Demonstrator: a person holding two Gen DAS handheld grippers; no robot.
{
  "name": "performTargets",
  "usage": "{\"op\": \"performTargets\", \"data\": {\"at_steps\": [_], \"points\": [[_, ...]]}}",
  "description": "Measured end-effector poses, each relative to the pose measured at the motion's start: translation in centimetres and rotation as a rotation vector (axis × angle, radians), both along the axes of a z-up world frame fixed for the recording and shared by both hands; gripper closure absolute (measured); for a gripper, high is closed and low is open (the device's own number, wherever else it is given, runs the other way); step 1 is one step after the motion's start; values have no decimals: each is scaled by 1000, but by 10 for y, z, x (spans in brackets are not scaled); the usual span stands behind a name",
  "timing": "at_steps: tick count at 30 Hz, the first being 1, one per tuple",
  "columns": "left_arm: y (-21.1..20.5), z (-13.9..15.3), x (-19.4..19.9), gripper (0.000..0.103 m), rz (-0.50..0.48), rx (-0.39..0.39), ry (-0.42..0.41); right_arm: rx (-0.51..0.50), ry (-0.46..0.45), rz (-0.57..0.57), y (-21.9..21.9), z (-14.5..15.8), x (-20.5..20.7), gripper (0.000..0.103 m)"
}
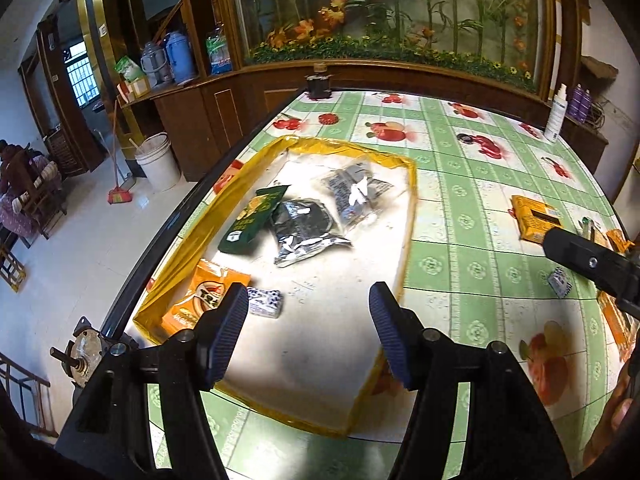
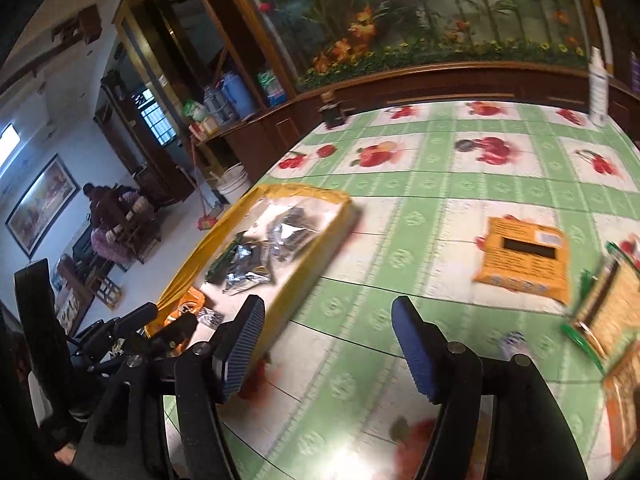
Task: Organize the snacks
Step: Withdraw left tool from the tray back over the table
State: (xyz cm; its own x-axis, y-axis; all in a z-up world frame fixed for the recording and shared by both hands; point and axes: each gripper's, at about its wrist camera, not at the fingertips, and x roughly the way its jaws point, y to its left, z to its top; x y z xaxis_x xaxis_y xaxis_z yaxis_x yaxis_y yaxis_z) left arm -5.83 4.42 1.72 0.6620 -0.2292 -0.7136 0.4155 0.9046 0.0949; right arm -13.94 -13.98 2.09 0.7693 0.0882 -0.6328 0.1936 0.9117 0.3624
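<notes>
A shallow tray with a yellow rim [image 1: 408, 216] lies on the table's left side and holds several snack packets: a dark green one [image 1: 252, 220], a silver-black one [image 1: 304, 232], a clear one [image 1: 356, 196], an orange one [image 1: 204, 296] and a small blue-white one [image 1: 264, 300]. My left gripper [image 1: 308, 332] hangs open over the tray's near end, nothing between its fingers. My right gripper [image 2: 328, 344] is open above the bare tablecloth, right of the tray [image 2: 320, 240]. An orange packet [image 2: 524, 256] and a green-edged packet [image 2: 604, 304] lie to its right.
A green fruit-print cloth [image 1: 472, 184] covers the table. A white bottle [image 1: 556, 116] and a dark jar [image 1: 318, 84] stand at the far edge. A wooden cabinet with a glass plant display runs behind. A bucket [image 1: 158, 160] and broom stand on the floor at left.
</notes>
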Motion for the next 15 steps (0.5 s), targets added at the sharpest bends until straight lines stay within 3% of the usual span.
{"op": "performTargets", "data": {"at_steps": [15], "points": [[-46,6,-33,36,-112,21,-13,-4,-13,-181,-65,1,-94,34]]}}
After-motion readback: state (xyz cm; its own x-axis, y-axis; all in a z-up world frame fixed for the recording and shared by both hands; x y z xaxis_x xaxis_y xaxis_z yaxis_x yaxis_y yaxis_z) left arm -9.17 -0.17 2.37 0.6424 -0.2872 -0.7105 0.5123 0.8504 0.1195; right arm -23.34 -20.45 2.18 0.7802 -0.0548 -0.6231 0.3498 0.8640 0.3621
